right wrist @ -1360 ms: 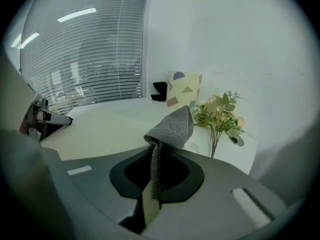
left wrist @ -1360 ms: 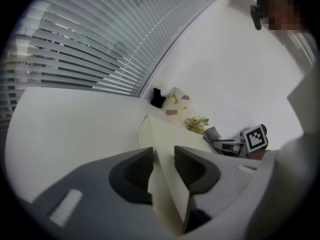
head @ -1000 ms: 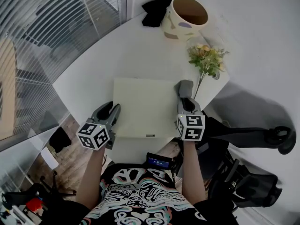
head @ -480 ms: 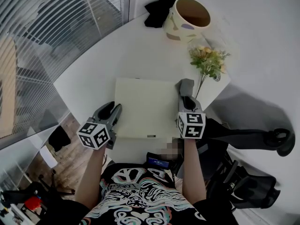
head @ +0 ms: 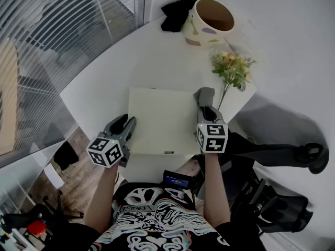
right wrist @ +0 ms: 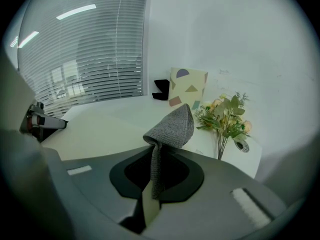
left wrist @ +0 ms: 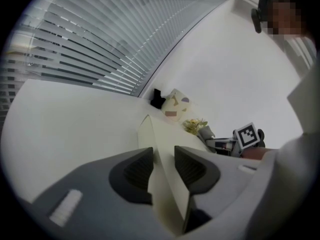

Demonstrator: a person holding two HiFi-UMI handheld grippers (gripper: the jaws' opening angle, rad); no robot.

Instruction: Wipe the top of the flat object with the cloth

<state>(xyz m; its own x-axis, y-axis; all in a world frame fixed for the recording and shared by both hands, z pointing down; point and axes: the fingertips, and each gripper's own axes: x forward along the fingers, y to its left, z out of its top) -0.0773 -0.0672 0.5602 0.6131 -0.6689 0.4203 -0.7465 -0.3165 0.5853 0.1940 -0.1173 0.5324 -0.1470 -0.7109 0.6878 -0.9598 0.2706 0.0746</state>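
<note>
The flat object is a cream board lying on the white table. My left gripper is shut on the board's left edge, and the edge runs between its dark pads in the left gripper view. At the board's right edge, my right gripper is shut on a grey knitted cloth. In the right gripper view the cloth stands up from the jaws in a folded peak, with a cream strip below it between the pads.
A cream pot with coloured shapes and a black item stand at the table's far end. A bunch of flowers lies just right of the cloth. Window blinds run along the left; a dark office chair is at the right.
My right gripper and the cloth have edged slightly farther along the board's right edge. The left gripper has kept its hold and place.
</note>
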